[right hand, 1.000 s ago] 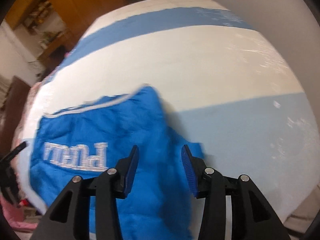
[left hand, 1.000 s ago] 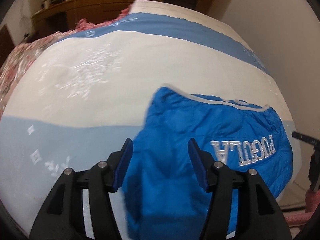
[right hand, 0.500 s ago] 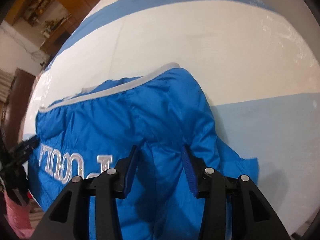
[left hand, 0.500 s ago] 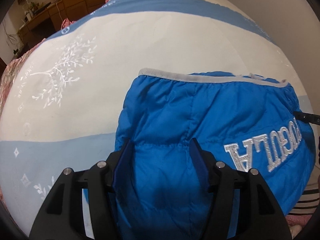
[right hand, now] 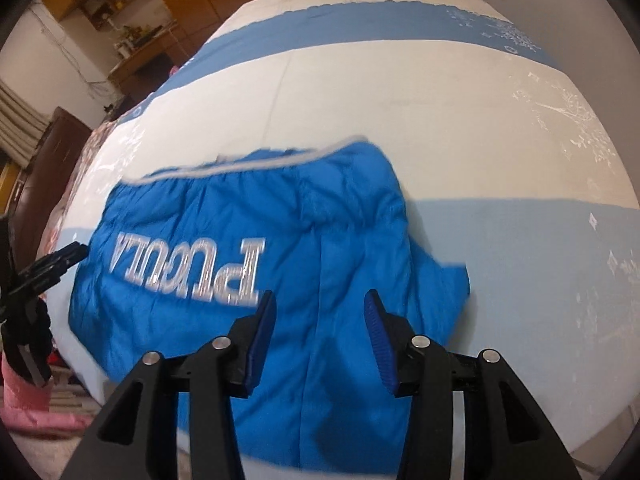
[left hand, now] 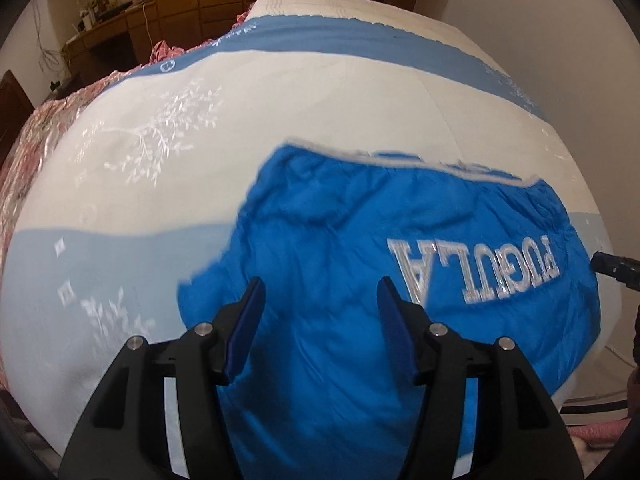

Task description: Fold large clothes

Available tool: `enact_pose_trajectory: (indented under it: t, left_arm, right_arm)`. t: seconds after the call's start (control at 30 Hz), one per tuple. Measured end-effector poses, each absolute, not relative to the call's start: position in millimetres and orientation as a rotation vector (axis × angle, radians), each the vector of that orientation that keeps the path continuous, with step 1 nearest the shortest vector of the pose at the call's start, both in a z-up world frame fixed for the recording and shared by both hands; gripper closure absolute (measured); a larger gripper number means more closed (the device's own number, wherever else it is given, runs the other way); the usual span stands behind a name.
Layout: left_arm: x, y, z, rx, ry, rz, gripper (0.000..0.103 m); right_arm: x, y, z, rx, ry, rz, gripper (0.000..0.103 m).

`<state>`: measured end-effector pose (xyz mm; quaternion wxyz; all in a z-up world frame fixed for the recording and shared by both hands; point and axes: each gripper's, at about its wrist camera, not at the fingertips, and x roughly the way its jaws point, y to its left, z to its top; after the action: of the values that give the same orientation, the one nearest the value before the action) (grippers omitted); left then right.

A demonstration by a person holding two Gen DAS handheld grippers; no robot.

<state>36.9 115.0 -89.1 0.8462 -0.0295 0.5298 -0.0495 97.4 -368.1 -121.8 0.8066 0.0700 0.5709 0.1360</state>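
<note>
Fingers of our left gripper point(left hand: 320, 304) and right gripper point(right hand: 316, 316) are standing apart, released, gripping nothing, and we are hovering both over the blue jacket point(left hand: 360, 272). We are seeing that jacket lying spread on the near end of the bed point(left hand: 280, 100), its silver lettering point(right hand: 188, 268) facing up.

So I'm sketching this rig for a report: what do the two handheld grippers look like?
Both look alike. The left gripper and right gripper each have a matte black, angular frame forking into two fingers, with round silver screw heads at the joints. Every finger ends in a dark blue pad, finely ribbed. No cables, hands or sleeves show.
</note>
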Motion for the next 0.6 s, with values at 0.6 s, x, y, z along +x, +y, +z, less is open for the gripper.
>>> enact_pose_trajectory:
  t: [0.6]
  left_arm:
    - [38.3,120.9,-114.4,-0.13,1.119,0.013,0.044]
  right_arm:
    - [114.5,-378.0,-156.1,0.164,1.238,0.34,0.053]
